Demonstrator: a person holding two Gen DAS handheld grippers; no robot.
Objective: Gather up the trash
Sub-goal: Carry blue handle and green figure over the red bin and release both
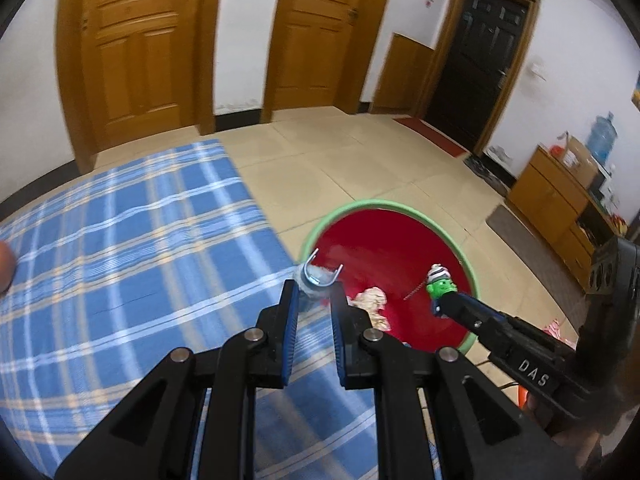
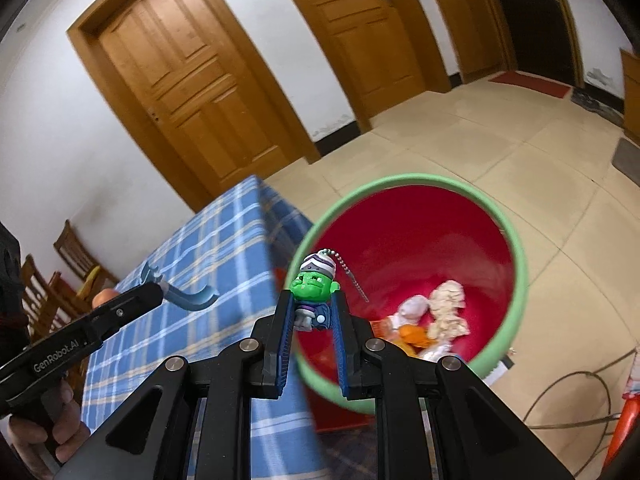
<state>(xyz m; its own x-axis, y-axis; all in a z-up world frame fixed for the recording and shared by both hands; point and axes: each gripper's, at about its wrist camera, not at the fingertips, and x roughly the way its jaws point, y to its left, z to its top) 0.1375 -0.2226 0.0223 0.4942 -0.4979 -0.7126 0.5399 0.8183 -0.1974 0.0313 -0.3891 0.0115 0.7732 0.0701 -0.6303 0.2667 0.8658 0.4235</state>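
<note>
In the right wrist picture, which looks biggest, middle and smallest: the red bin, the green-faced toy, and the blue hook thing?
1. Red bin: biggest by far.
2 and 3. Green-faced toy and blue hook: look about alike, so I won't rank them. The toy also sits closer to the camera, in the right gripper.

Toy figure's (image 2: 311, 300) lower body hidden between pads, bin's (image 2: 516, 248) near rim behind hand-held gripper, tablecloth (image 1: 120, 240) motion-blurred
</note>
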